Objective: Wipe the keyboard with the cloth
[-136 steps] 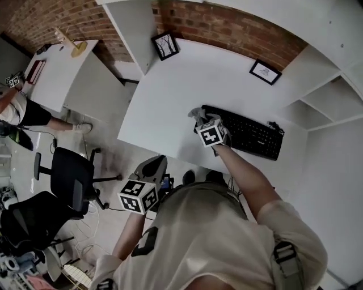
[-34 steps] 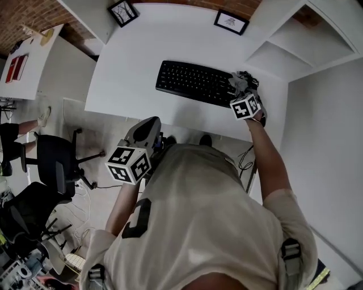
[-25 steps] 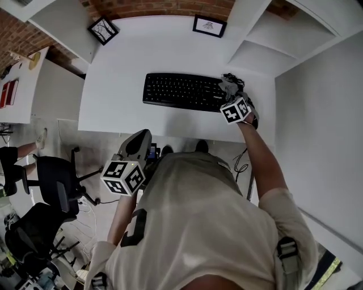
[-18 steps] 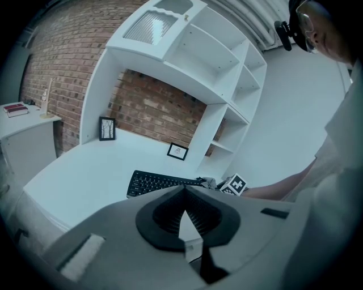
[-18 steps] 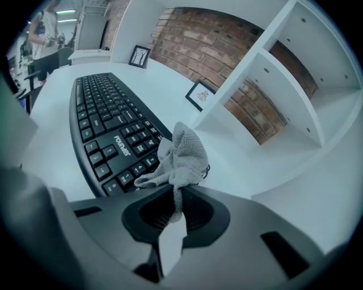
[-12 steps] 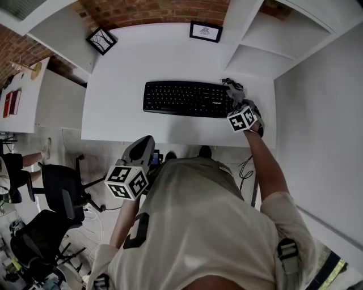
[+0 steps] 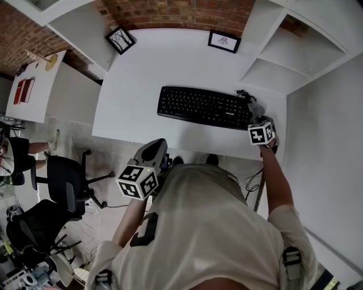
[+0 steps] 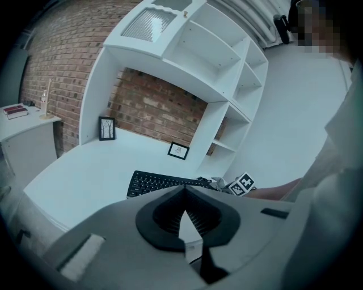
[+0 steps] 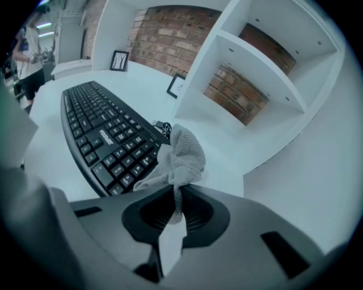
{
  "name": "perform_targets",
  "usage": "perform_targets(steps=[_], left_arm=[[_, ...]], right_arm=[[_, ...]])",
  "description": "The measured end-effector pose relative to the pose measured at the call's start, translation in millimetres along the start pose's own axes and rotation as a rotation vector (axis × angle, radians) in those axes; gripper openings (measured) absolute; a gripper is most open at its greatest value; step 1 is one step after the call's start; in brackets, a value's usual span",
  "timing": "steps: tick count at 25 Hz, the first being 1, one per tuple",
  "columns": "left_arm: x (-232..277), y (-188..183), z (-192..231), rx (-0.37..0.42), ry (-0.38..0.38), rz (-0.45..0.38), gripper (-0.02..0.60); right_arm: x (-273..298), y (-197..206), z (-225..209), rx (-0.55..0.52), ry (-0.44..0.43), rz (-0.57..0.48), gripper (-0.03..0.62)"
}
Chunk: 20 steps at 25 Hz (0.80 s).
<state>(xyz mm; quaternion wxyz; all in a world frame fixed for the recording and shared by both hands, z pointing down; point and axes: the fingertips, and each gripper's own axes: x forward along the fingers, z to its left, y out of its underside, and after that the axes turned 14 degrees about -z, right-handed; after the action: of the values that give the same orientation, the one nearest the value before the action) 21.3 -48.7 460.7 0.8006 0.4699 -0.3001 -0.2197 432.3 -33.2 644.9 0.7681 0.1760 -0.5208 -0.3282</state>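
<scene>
1. Under a red brick wall (image 7: 181,12), a white, smooth tabletop (image 7: 164,68) with a curved front edge fills an alcove. White open shelves (image 7: 295,54) rise along its right side.
2. Two small black-framed pictures lean at the back edge, one at the back left corner (image 7: 119,39) and one nearer the shelves (image 7: 223,41).
3. A long, flat black plastic keyboard (image 7: 204,106) lies parallel to the front edge, toward the tabletop's right half. A dark cable is bunched at its right end.
4. A grey nubbly fabric cloth (image 9: 180,161) sits crumpled at the keyboard's right end, near the tabletop's right edge. Its folds rest against the last keys there.
5. The right gripper (image 9: 173,197) is a matte grey body with a black ribbed throat. Its jaws are pressed together on a thin tail of the cloth. Its marker cube shows close to the front right corner in the head view.
6. The left gripper (image 8: 184,191) has its jaws closed against each other with nothing between them. It is held off the tabletop, out past the front edge, close to the person's pale shirt.
7. To the left, over a pale floor, stand a black wheeled office chair (image 7: 65,181) and a second white desk (image 7: 39,85) carrying a red book (image 7: 22,90).
</scene>
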Motion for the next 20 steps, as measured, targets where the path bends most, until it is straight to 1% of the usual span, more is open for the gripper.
perform_targets(steps=[2, 4, 7, 10, 13, 15, 20], left_arm=[[-0.6, -1.3, 6.2, -0.009, -0.009, -0.008, 0.004], [-2.9, -3.9, 13.6, -0.015, -0.016, -0.017, 0.004], [-10.7, -10.0, 26.7, -0.023, -0.032, -0.034, 0.004], [-22.4, -15.7, 43.7, -0.037, -0.059, -0.056, 0.003], [-38.3, -18.4, 65.2, -0.053, -0.094, -0.076, 0.004], [-51.7, -17.4, 80.0, -0.068, -0.119, -0.082, 0.003], [-83.3, -8.0, 113.2, -0.105, -0.169, -0.071, 0.004]], right_arm=[[-8.7, -23.7, 5.2, 0.003, -0.010, -0.060, 0.020], [-16.2, -62.4, 23.4, -0.007, -0.051, -0.142, 0.020], [-27.9, -129.4, 66.8, 0.002, -0.150, -0.268, 0.020], [-34.6, -186.5, 117.2, -0.019, -0.255, -0.355, 0.020], [-31.5, -229.3, 170.5, -0.046, -0.353, -0.388, 0.020], [-26.2, -249.7, 202.6, -0.076, -0.396, -0.388, 0.020], [-1.0, -284.7, 259.9, -0.122, -0.447, -0.346, 0.020]])
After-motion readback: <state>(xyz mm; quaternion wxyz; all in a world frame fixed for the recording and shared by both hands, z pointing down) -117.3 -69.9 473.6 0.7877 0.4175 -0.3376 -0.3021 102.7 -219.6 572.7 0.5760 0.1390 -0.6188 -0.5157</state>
